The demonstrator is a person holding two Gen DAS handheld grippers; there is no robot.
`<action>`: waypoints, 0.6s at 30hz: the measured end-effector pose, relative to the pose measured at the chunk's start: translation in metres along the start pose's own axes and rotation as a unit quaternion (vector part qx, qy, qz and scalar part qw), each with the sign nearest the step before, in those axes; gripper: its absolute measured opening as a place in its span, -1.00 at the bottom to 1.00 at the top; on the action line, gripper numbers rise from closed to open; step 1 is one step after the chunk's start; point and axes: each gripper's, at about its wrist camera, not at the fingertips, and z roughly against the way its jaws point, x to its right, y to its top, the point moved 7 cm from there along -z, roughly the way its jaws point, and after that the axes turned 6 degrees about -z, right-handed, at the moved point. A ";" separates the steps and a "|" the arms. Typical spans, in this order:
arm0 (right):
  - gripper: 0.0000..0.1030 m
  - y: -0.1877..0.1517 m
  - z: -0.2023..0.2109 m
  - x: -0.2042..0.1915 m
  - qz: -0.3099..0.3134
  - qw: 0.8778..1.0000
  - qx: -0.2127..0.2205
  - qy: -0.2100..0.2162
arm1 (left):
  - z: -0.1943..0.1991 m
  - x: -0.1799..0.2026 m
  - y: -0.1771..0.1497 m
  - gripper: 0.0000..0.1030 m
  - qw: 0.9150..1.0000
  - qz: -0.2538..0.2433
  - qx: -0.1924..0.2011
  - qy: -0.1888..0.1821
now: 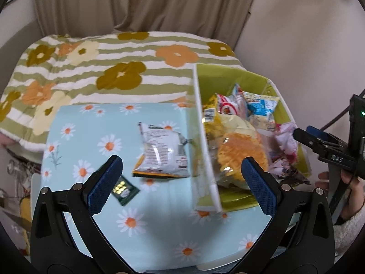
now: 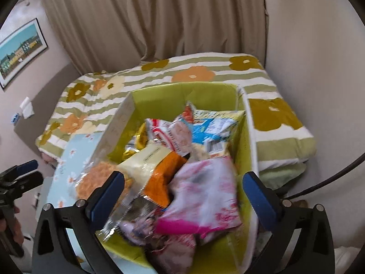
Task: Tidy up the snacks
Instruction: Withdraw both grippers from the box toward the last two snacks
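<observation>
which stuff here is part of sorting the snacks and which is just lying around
Part of the job:
green bin
pink packet in the bin
white packet on the table
dark green packet on the table

Just around:
floral blanket
curtain
framed picture

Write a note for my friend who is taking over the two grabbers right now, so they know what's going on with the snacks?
Left gripper: open, holding nothing, above the daisy tablecloth.
Right gripper: open, nothing gripped, over the green bin, with a pink packet lying loose below it.
Done: most snacks are already piled in the bin, including the round orange crackers and a blue packet.
Left: two things are still on the cloth, a silver and white snack bag beside the bin wall and a small dark green packet near the left gripper. Both probably go in the bin next.
</observation>
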 end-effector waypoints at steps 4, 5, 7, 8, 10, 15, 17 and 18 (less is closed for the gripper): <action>1.00 0.002 0.009 -0.013 0.014 1.000 0.005 0.010 | 0.010 -0.015 -0.007 1.00 1.000 0.014 0.007 0.013; 1.00 0.002 0.013 -0.018 0.020 1.000 0.005 0.015 | 0.013 -0.019 -0.009 1.00 1.000 0.016 0.009 0.018; 1.00 0.003 0.016 -0.027 0.026 0.999 0.005 0.021 | 0.019 -0.025 -0.013 1.00 0.999 0.019 0.013 0.025; 1.00 0.004 0.019 -0.032 0.029 0.999 0.007 0.027 | 0.023 -0.030 -0.016 1.00 0.999 0.020 0.014 0.031; 1.00 0.003 0.023 -0.043 0.039 0.999 0.013 0.036 | 0.030 -0.037 -0.022 1.00 0.999 0.022 0.016 0.041; 1.00 0.003 0.027 -0.074 0.058 0.997 0.023 0.054 | 0.042 -0.057 -0.037 1.00 0.998 0.020 0.018 0.049; 1.00 0.003 0.027 -0.091 0.066 0.996 0.026 0.061 | 0.045 -0.067 -0.042 1.00 0.999 0.017 0.017 0.043; 1.00 0.004 0.026 -0.098 0.069 0.995 0.028 0.062 | 0.045 -0.073 -0.045 1.00 0.999 0.015 0.015 0.043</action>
